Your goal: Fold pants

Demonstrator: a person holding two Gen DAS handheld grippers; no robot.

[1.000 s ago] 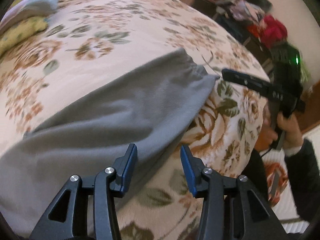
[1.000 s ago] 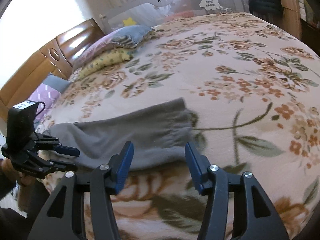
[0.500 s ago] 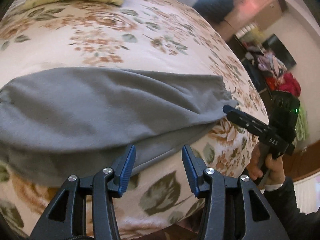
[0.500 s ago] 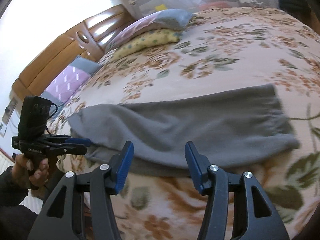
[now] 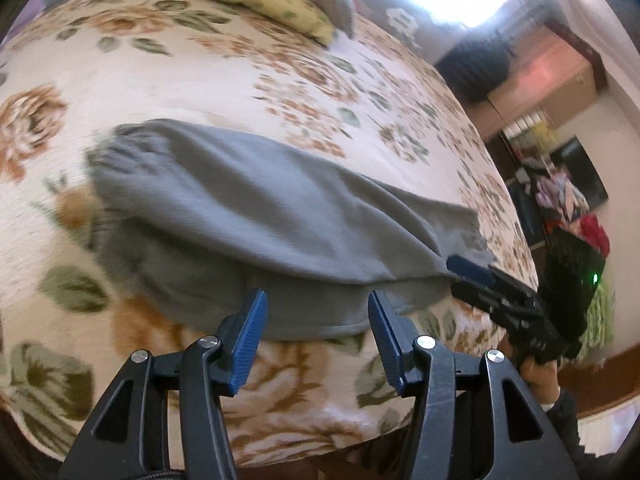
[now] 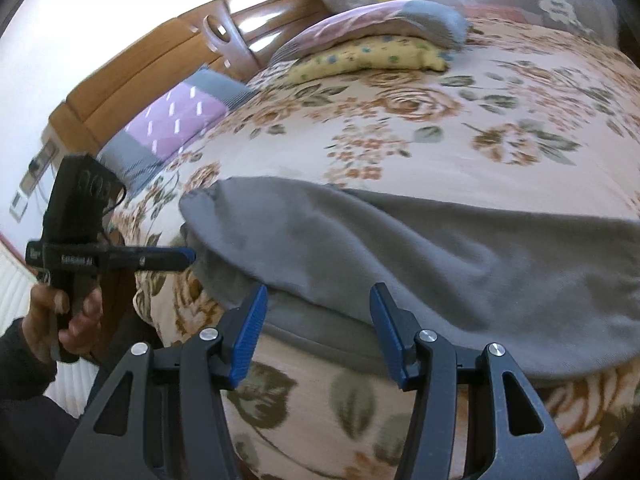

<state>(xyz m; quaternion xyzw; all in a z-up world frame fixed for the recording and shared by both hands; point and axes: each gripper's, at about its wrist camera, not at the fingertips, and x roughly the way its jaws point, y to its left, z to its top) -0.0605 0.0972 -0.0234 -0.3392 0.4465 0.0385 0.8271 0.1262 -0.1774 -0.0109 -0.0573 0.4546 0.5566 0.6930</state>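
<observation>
I have the grey pants lying flat on the floral blanket, stretched along its near edge, with one layer lapped over the other so a strip of the lower layer shows toward me. I judge the lengthwise fold is already in and I am lining up for the crosswise one, end to end.

My left gripper hangs just off the pants' near hem, about midway along, its blue fingers spread wide with nothing between them. My right gripper also sits at the near hem, spread apart and empty.

In my left wrist view my right gripper appears from the side, its tip at or just beside the end of the pants farthest from the pillows, though I cannot tell if it touches. From that angle the fingers overlap, so I cannot read the gap there. In my right wrist view my left gripper points at the pants' pillow-side end, close to the cloth.

Next, I think, each gripper must drop onto a corner and pinch both layers together, or the lower one will slide out when lifted. Then one end has to be carried over to meet the other.

The left view alone shows the gathered end of the pants nearer the yellow pillow and the cluttered room beyond the blanket. Only the right view shows the wooden headboard, the lilac pillow and my left hand on its handle
</observation>
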